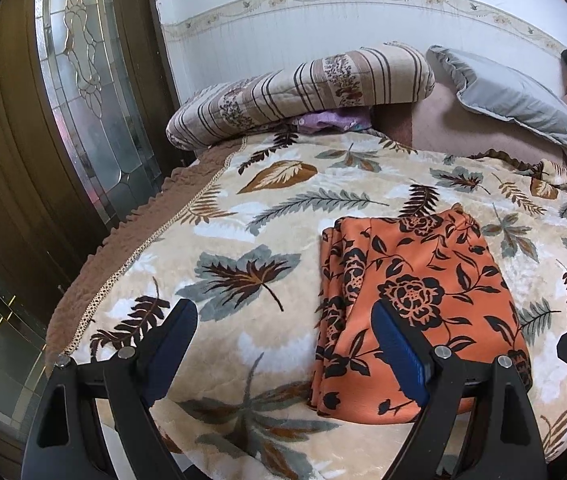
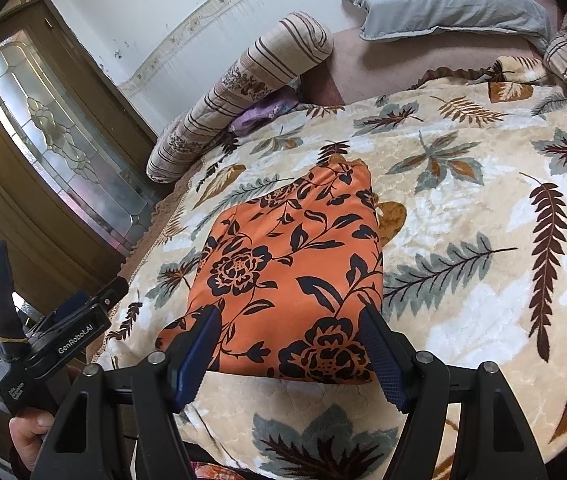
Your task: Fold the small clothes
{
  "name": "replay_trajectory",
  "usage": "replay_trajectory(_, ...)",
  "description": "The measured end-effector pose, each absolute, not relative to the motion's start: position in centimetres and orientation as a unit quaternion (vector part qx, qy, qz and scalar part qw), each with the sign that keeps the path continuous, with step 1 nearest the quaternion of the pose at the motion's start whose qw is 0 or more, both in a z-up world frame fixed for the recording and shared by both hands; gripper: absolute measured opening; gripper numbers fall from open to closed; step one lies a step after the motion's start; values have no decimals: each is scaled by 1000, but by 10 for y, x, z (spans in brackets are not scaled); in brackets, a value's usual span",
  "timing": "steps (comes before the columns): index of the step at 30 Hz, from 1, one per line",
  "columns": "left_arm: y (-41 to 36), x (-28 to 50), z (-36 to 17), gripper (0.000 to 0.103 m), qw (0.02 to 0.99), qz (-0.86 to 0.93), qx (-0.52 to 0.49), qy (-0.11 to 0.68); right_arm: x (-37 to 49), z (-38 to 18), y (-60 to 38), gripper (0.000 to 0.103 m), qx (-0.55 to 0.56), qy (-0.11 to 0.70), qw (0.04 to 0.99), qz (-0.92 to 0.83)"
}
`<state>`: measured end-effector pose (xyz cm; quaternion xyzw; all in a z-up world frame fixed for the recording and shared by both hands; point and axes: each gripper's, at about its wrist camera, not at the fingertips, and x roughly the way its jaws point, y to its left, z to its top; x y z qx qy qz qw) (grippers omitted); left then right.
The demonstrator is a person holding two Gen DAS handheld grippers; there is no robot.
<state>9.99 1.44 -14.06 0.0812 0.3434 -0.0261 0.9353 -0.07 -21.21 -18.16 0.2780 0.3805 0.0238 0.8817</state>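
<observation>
Folded orange garment on the bed
Left gripper and right gripper hover over it, jaws spread, empty.

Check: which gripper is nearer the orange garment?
Right, I'd say. The right gripper hangs open, centred over the orange garment's near edge. The left gripper is open off its left side, only one finger over the cloth.
</observation>
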Motion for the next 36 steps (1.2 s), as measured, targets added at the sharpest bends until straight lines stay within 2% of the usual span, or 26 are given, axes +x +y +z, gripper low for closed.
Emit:
replay_trajectory(10,24,140,-191,89,909,-40,84,407,26,-203,-217,73,272,377,885,33)
replay_trajectory(13,27,152,-204,89,902,-38,88,422,44,-205,-210,64,257,376,888,56)
replay_trajectory(18,21,163,-235,89,882,-55,109,456,80,-250,-195,65,259,442,856,70)
replay_trajectory(22,24,164,-229,89,887,-56,100,447,80,-244,-194,65,244,429,866,78)
replay_trajectory(28,19,165,-216,89,895,-59,106,430,77,-236,-233,65,319,407,854,67)
replay_trajectory(30,16,166,-213,89,896,-61,111,426,78,-237,-245,70,327,403,853,51)
replay_trajectory(36,9,179,-213,89,892,-69,104,434,84,-253,-279,70,364,410,836,23)
